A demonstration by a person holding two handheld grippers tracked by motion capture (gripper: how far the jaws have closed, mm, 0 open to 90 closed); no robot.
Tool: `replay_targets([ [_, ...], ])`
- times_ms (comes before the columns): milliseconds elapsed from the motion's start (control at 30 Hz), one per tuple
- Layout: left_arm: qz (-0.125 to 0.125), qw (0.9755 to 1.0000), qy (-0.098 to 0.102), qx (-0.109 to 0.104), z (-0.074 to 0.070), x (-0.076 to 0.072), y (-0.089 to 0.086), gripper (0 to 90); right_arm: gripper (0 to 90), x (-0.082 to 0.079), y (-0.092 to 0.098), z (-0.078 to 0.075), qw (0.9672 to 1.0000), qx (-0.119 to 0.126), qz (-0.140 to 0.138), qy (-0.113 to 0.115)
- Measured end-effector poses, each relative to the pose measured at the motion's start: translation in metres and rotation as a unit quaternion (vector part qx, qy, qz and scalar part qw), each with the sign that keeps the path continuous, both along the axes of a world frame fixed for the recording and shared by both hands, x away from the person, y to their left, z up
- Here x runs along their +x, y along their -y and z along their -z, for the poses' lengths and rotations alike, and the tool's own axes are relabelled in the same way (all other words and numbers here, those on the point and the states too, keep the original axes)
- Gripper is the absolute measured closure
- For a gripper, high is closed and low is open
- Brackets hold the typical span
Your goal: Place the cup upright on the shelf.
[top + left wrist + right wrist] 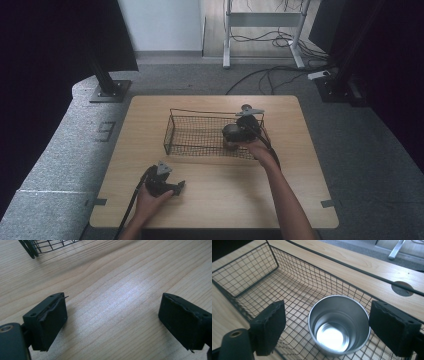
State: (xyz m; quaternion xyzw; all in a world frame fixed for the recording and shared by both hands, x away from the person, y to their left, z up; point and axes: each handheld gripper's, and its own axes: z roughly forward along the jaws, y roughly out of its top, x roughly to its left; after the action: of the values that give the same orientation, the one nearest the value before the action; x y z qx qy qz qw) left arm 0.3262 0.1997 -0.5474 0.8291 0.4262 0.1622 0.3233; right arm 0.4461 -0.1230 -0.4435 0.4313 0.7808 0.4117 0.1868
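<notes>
A shiny metal cup (332,336) stands upright inside a black wire basket (249,277), near one end of it. My right gripper (327,325) hangs over the cup with a jaw on either side; the left pad (270,326) is clearly apart from the rim, so the gripper is open. In the high view the basket (172,135) sits mid-table, with the cup (229,133) at its right end under the right gripper (243,127). My left gripper (112,315) rests open over bare wood, nothing between its pads; from above, the left gripper (176,189) is near the front left.
The wooden table (300,165) has a round cable hole (402,288) just beyond the basket's far rim. A corner of the basket (32,247) shows ahead of the left gripper. Dark stands and cables lie on the floor beyond the table.
</notes>
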Motion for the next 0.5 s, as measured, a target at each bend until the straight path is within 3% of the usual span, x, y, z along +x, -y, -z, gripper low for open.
replay_targets([
  [300,0.000,1.0000,0.000,0.000,0.000,0.000,0.000,8.3,15.9,-0.039,0.015,0.004,0.9994,0.013,-0.012,0.030],
  [500,0.000,1.0000,0.000,0.000,0.000,0.000,0.000,8.3,18.5,-0.063,0.028,0.010,0.9985,0.019,-0.005,0.051],
])
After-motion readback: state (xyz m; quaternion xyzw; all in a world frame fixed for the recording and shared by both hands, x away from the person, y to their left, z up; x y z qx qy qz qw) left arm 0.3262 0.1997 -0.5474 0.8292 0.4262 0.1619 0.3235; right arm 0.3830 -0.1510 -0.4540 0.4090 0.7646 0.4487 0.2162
